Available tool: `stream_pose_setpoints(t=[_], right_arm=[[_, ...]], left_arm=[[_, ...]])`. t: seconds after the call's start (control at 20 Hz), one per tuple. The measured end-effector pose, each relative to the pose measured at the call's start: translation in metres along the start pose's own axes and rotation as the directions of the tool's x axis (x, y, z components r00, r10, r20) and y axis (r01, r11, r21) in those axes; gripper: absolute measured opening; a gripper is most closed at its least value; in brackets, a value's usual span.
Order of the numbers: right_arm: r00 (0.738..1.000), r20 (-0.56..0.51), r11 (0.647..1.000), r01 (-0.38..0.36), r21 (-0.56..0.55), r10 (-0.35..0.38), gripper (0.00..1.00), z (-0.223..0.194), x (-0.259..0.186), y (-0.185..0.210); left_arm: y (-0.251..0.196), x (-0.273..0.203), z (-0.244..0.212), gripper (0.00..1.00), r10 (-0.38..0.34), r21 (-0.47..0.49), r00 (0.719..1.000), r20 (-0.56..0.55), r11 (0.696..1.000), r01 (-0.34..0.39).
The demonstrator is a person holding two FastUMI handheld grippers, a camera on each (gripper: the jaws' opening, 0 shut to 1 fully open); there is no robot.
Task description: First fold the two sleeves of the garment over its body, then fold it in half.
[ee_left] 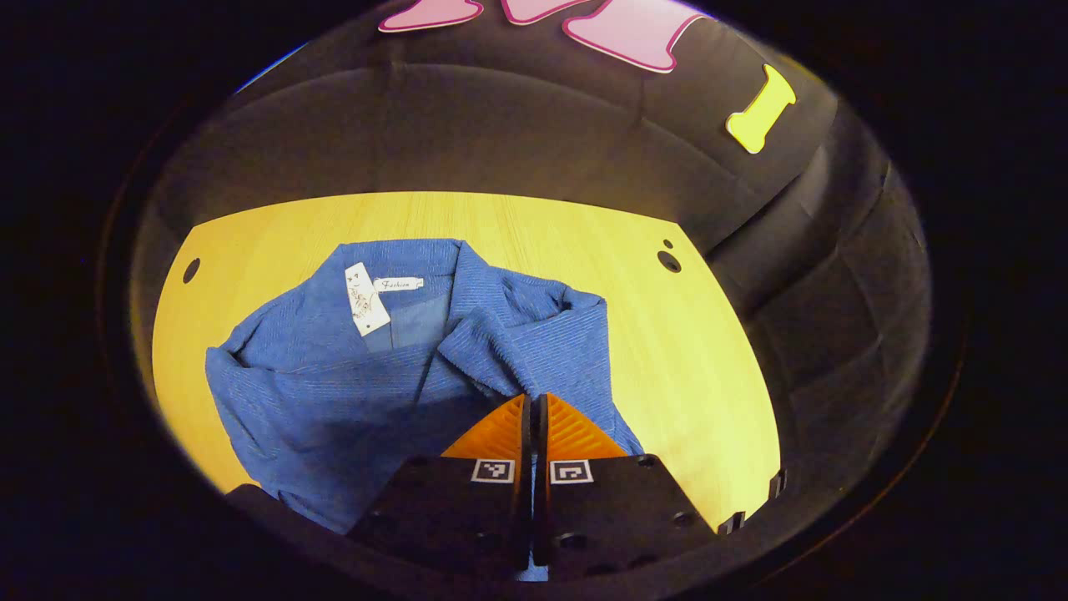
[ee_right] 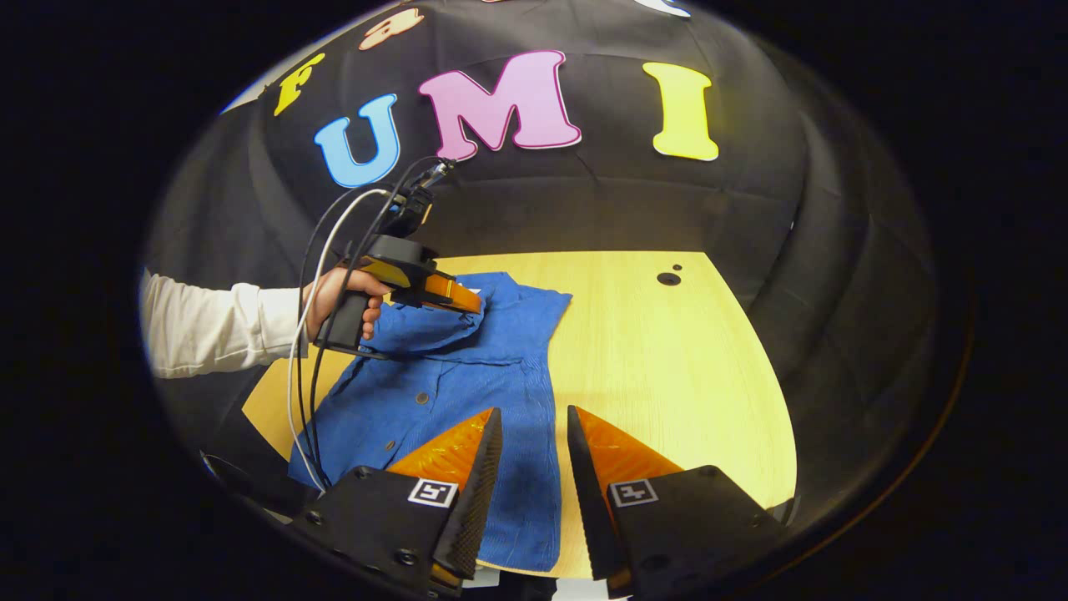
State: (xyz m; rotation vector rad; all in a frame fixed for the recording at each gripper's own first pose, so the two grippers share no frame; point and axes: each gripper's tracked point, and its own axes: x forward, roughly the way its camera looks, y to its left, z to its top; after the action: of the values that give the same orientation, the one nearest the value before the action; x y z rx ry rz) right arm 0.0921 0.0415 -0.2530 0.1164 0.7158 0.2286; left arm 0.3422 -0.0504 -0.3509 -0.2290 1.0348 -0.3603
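Wood table (ee_right: 667, 351). Blue garment (ee_right: 467, 376) runs lengthwise straight ahead of right gripper (ee_right: 534, 442), jaws apart, empty. Left gripper (ee_left: 534, 409) closed; whether it pinches the folded sleeve (ee_left: 517, 334), can't tell.

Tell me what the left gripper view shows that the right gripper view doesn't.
Left gripper view: the collar with its white tags, beyond the closed left tool. Right gripper view: a hand in a white sleeve holding that tool, its cables, the garment's buttons. Both: the blue garment on the wooden table.
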Motion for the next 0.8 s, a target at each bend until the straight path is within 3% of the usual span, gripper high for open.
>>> stream_pose_setpoints(t=[0.15, 0.25, 0.3, 0.4, 0.45, 0.5, 0.6, 0.8], right_arm=[[1.000, -0.020, 1.000, -0.003, 0.016, 0.003, 0.52, -0.005, -0.002, 0.004], [0.999, -0.032, 1.000, 0.004, 0.010, -0.004, 0.52, -0.010, -0.001, 0.004], [0.999, -0.034, 1.000, 0.003, 0.013, -0.002, 0.52, -0.011, -0.001, 0.006], [0.999, -0.036, 1.000, 0.000, 0.028, 0.001, 0.52, -0.012, 0.000, 0.011], [0.999, -0.037, 0.999, 0.000, 0.039, 0.001, 0.53, -0.013, 0.000, 0.012], [0.999, -0.035, 0.999, 0.004, 0.050, -0.002, 0.52, -0.014, -0.002, 0.013], [0.999, -0.042, 0.997, 0.023, 0.074, -0.020, 0.53, -0.021, -0.004, 0.012], [0.996, -0.047, 0.991, 0.079, 0.103, -0.075, 0.52, -0.032, -0.011, 0.009]], left_arm=[[-0.013, 0.014, -0.005, 0.01, -0.035, 0.007, 0.999, -0.027, 0.999, 0.035], [-0.040, 0.021, -0.011, 0.07, -0.112, -0.001, 0.992, -0.052, 0.994, 0.112], [-0.051, 0.023, -0.013, 0.00, -0.139, 0.010, 0.989, -0.052, 0.990, 0.139], [-0.073, 0.009, -0.012, 0.25, -0.205, 0.068, 0.978, -0.035, 0.976, 0.207], [-0.084, -0.001, -0.010, 0.29, -0.225, 0.095, 0.974, -0.017, 0.970, 0.225], [-0.092, -0.013, -0.011, 0.46, -0.243, 0.118, 0.970, -0.009, 0.963, 0.242], [-0.090, -0.046, -0.012, 0.67, -0.231, 0.162, 0.973, 0.029, 0.961, 0.223], [-0.040, -0.109, -0.056, 0.69, -0.125, 0.194, 0.990, 0.068, 0.975, 0.109]])
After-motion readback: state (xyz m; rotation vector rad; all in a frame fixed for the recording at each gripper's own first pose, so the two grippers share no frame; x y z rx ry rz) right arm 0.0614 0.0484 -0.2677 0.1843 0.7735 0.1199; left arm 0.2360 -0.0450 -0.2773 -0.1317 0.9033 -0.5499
